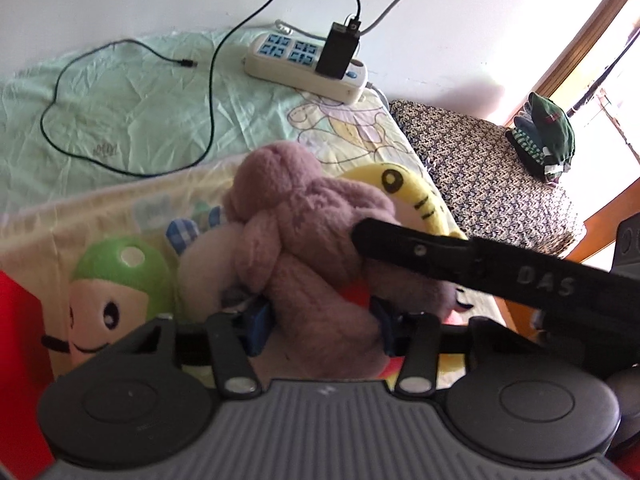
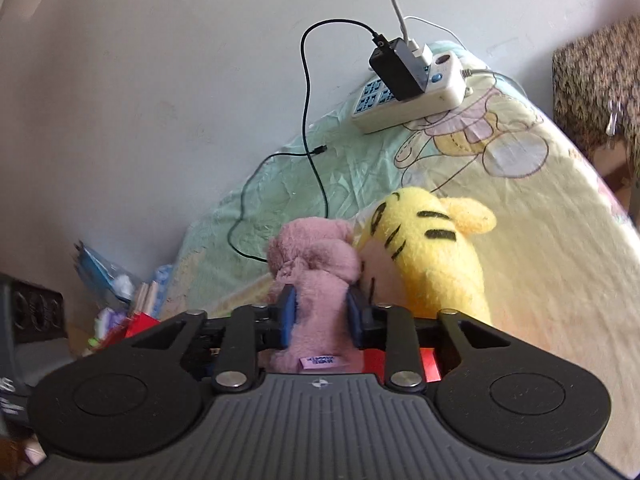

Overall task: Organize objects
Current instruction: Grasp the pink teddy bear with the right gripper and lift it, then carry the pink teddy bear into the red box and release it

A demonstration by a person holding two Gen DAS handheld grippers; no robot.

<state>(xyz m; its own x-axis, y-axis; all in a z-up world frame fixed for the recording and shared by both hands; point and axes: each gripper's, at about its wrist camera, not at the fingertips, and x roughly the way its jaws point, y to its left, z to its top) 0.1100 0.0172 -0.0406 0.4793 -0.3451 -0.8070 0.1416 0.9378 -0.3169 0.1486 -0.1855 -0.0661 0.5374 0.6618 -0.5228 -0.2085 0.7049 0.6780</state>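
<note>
Left wrist view, left to right: one red object (image 1: 18, 360) at the lower left edge, kind not determinable. One green-capped mushroom toy (image 1: 116, 304) at lower left, leaning against a pale printed bag wall (image 1: 100, 216). One pink plush toy (image 1: 312, 240) at centre frame, and one yellow striped tiger toy (image 1: 404, 188) just behind it to the right, touching it. One white power strip (image 1: 308, 64) at upper centre on the bed sheet (image 1: 120, 92), carrying one black charger (image 1: 338, 50). One black cable (image 1: 132, 116) loops across the sheet at upper left. One patterned cover (image 1: 480, 168) at right, with one folded green garment (image 1: 548, 136) on top of it.

The left gripper (image 1: 320, 320) sits at lower centre, level, pointing toward the wall. Its blue-padded fingers (image 1: 256, 328) are pressed into the lower part of the pink plush toy, gripping it. A black bar (image 1: 480, 264) marked "DAS" crosses in from the right edge and touches the same toy.

Right wrist view: one heap of packets (image 2: 116, 292) at lower left, contents unclear. The pink plush toy (image 2: 316, 276) stands at centre, the yellow striped tiger toy (image 2: 436, 248) touching its right side. The right gripper (image 2: 320, 316) is tilted, its fingers (image 2: 286, 316) clamped on the pink toy's body. The power strip (image 2: 412, 100) lies at upper right.
</note>
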